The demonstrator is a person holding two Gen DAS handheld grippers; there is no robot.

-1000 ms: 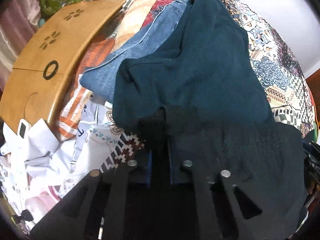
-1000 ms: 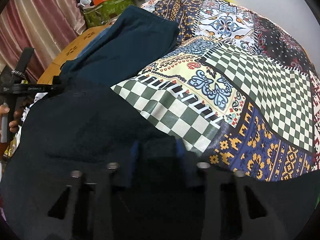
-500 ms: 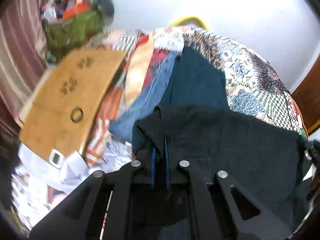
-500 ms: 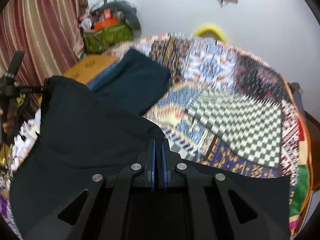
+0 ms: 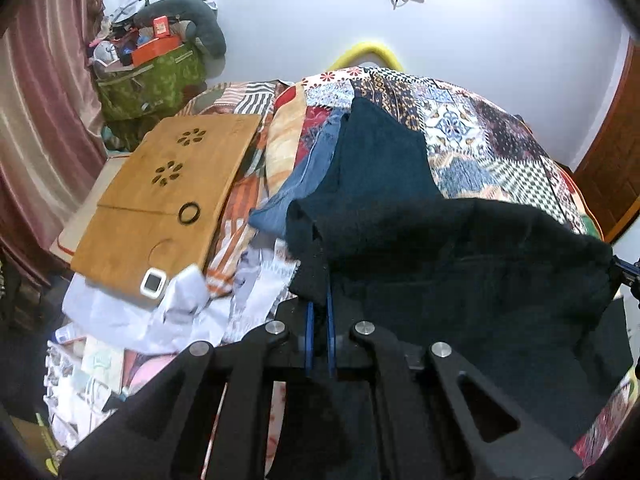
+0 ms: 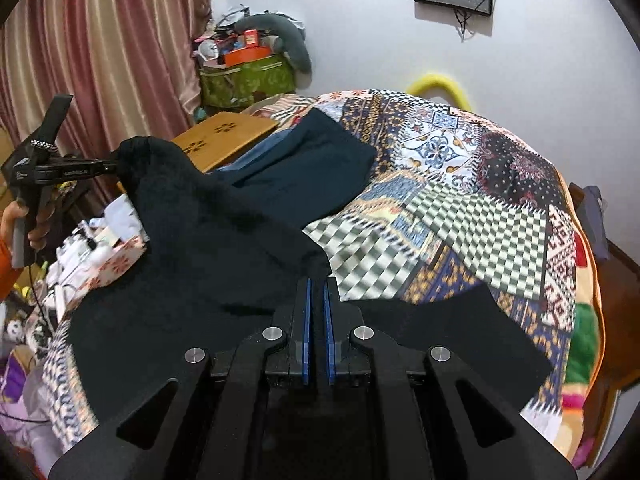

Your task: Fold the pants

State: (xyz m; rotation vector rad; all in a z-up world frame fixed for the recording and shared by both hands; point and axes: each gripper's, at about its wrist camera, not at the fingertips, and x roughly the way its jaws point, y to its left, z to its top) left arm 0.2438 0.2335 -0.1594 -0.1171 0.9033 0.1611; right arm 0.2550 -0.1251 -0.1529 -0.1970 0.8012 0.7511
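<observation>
The pants (image 5: 460,264) are black and soft, and in the left wrist view they hang in the air across the middle, from the left gripper (image 5: 318,304) at about 6 o'clock over to the far edge at 3 o'clock, where a bit of the right gripper (image 5: 628,270) pokes in. The left gripper's two blue pads (image 5: 308,332) are squeezed almost together, with one top corner of the pants pinched between them. Behind the pants, at 12 o'clock, a dark teal cloth (image 5: 380,164) lies on the patchwork bed cover (image 5: 500,148), and blue jeans (image 5: 304,180) peek out just beside it. A wooden tray (image 5: 168,196) sits at 10 o'clock, and a green bag (image 5: 148,80) full of stuff is at 11 o'clock by the wall. In the right wrist view the pants (image 6: 208,248) stretch from the right gripper (image 6: 318,292) at 6 o'clock up to the left gripper (image 6: 116,166) at 9 o'clock, which pinches the other corner. A hand (image 6: 24,224) holds that gripper's handle at the left edge. The right gripper's blue pads (image 6: 306,328) are pressed nearly shut on the cloth too. The bottom of the pants lies on the bed cover (image 6: 480,208) at 4 o'clock. The teal cloth (image 6: 312,164) lies at 12 o'clock.
</observation>
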